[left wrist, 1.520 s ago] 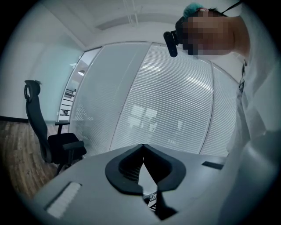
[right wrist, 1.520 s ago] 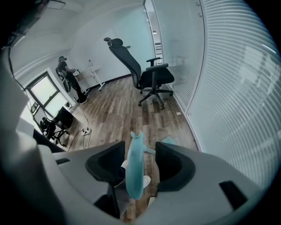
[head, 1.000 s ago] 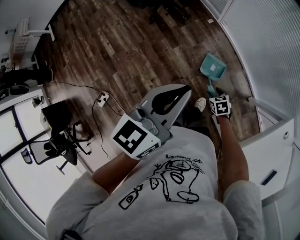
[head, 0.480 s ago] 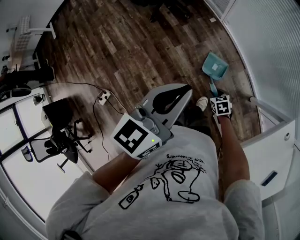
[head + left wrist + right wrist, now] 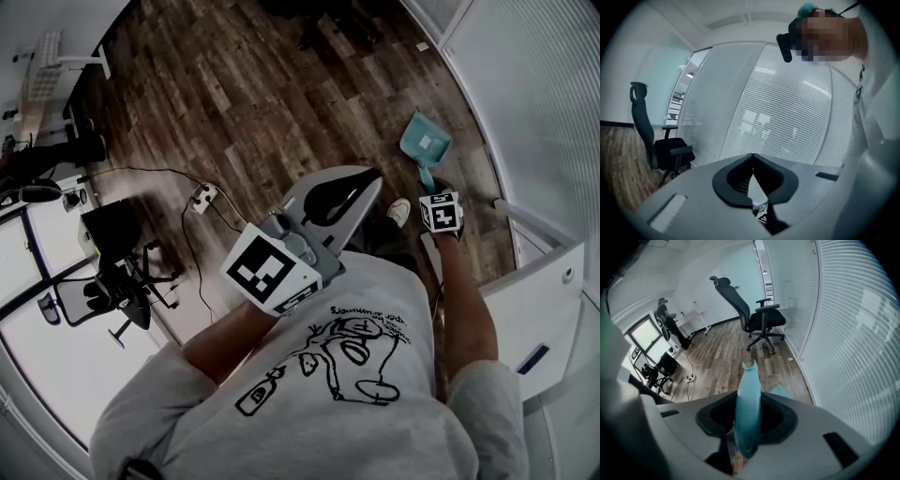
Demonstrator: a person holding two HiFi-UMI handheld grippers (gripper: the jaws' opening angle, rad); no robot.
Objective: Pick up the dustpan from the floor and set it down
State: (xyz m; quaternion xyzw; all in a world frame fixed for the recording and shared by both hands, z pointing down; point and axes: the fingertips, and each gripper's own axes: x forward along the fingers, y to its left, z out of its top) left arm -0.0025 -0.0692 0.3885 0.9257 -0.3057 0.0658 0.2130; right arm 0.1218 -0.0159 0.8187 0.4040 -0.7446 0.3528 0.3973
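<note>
The right gripper (image 5: 749, 427) is shown clamped on the teal handle (image 5: 747, 394) of the dustpan (image 5: 424, 141). Its jaws have just been closing, and the handle is now pinched between them, with its notched tip standing toward twelve o'clock in the right gripper view. In the head view the dustpan is found at about two o'clock from the picture's middle, on the wooden floor (image 5: 244, 84) close beside the blind-covered glass wall (image 5: 534, 84). The gripper's marker cube (image 5: 440, 211) is seen just at five o'clock of it. Against a second ago, the dustpan has barely shifted in that view, so it is judged gripped but not yet raised; whether its front lip has left the floor cannot be told. The left gripper (image 5: 753, 161) is held idle in front of the person's chest, jaws together on nothing. The grasp is judged made, and the lift and the setting down are left to be done.
</note>
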